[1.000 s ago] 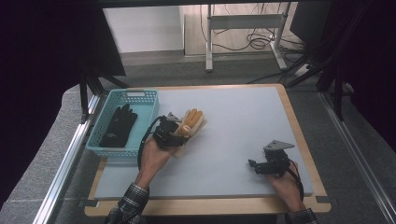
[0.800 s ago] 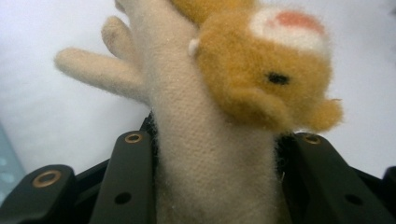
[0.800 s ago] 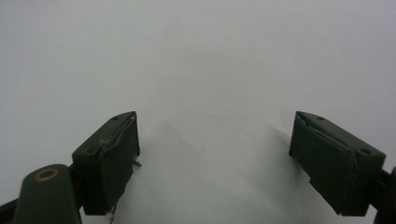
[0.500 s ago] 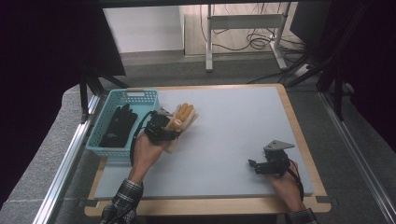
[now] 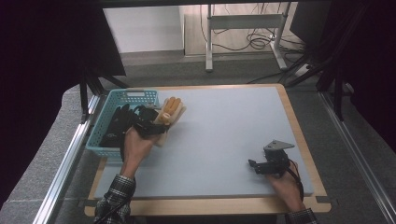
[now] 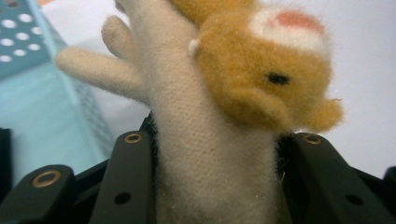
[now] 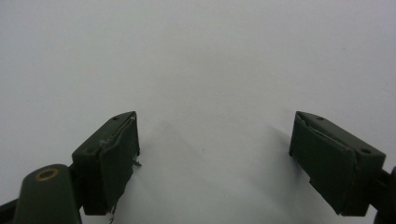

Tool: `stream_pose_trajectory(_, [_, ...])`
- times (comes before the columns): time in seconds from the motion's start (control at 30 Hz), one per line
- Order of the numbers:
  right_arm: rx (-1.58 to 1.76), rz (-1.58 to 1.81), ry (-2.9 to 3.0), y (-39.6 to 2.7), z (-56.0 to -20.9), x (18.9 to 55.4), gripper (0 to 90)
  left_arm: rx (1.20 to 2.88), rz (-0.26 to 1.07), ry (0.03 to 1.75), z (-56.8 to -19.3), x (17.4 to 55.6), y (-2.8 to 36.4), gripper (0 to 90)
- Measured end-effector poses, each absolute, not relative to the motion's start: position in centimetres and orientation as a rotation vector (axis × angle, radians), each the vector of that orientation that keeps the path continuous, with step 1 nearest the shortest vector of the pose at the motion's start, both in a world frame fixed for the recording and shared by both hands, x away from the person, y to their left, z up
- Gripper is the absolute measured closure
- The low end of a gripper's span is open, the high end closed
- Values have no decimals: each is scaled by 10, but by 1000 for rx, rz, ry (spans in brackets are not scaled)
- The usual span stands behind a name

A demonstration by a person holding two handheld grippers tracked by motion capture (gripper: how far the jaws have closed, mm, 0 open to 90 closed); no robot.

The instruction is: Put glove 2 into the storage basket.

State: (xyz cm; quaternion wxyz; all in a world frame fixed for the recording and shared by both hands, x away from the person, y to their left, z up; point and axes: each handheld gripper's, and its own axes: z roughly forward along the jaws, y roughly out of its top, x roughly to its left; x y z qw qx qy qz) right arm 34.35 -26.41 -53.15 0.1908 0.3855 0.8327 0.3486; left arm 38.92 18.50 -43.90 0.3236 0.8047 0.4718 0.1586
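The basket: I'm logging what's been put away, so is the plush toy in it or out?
Out. The left gripper holds the plush toy over the table beside the basket.

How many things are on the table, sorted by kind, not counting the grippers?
Baskets: 1, the light blue basket at the table's left edge.
Gloves: 2, a tan and orange plush glove clamped in the left gripper's jaws, and a black glove in the basket.
Total: 3.

— Left claw (image 5: 156, 122)? 
— Closed tight around something soft, raised over the table's left side, forearm reaching forward.
— Right claw (image 5: 261, 166)? 
— Jaws spread wide, resting low near the front right.
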Motion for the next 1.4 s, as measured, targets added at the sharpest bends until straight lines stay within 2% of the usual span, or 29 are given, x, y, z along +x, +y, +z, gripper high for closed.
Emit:
stream_pose_trajectory(0.97, [1085,980,2339,-264,-531,343,153,2013,539,1472,-430,404,260,571])
stream_pose_trajectory(1.27, [1084,980,2339,-264,-531,343,153,2023,519,1574,-445,420,274,566])
stream_pose_trajectory(1.4, [1084,980,2339,-264,-531,343,153,2038,471,1617,-456,430,275,563])
